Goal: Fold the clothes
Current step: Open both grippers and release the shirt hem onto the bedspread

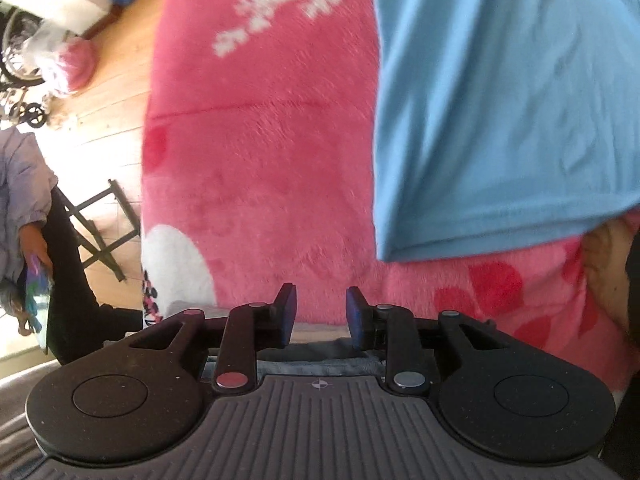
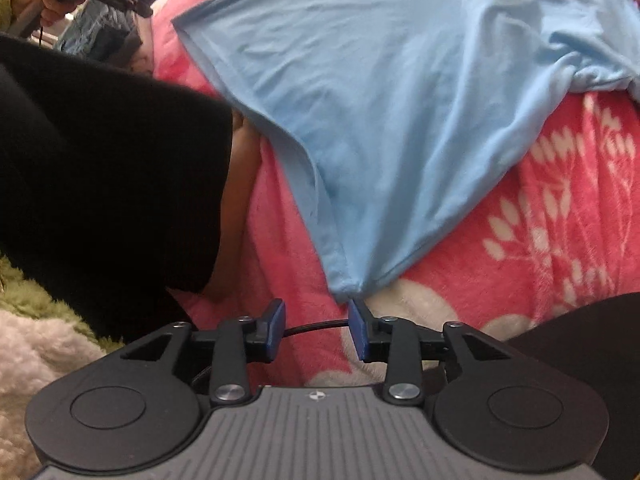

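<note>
Right gripper jaws apart, empty; blue shirt corner points at it, long axis running away. Left gripper parted, empty; left view alone shows wood floor.

Left gripper black with ribbed grey housing, blue-padded fingers, 1 red rivet, right gripper matching, silver screws, thin black cable, black clothing

Under my tongs a fluffy pink blanket with white leaf prints and red spots covers the surface. On it lies the light blue T-shirt, filling the upper middle and right of the right view, its lower corner bunched toward bottom centre.
</note>
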A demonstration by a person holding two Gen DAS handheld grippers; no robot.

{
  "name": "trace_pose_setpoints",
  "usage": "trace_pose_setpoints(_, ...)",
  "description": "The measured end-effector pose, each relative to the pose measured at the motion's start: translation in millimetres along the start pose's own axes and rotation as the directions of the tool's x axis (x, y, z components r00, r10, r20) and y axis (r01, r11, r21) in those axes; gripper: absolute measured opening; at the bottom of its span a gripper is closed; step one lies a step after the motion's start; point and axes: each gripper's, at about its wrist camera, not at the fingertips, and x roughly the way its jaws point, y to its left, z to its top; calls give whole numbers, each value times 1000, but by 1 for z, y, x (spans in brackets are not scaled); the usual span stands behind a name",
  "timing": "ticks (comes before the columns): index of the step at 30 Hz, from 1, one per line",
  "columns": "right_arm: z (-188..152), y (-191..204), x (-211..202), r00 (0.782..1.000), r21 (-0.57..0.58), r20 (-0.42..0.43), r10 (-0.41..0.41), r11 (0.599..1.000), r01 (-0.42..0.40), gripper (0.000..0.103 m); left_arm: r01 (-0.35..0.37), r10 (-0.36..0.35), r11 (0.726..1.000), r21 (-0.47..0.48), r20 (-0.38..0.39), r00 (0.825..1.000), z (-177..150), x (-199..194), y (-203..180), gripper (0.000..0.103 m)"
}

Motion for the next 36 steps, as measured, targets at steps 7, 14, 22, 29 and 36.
trace_pose_setpoints(7, 44, -4, -1, 980, 17, 197, -4, 1000, 0, 16, 4, -5, 1000, 26, 59, 998, 20, 2, -22, 26)
trace_pose_setpoints(14, 64, -7, 54, 988, 3, 151, -18, 1000, 18, 11, -55, 50, 987, 151, 37, 998, 31, 32, -51, 26)
trace_pose_setpoints(22, 42, -1, 74, 999, -40, -40, 20, 999, -22, 11, -50, 56, 984, 171, -30, 998, 24, 57, -54, 27)
trace_pose_setpoints(29, 61, 5, 55, 993, -54, 118, 31, 998, -24, 11, -54, 60, 984, 170, -35, 998, 24, 61, -54, 29)
trace_pose_setpoints(36, 40, 1, 91, 997, -16, -58, 52, 998, -53, 11, -65, 72, 982, 180, -32, 997, 23, 63, -57, 32)
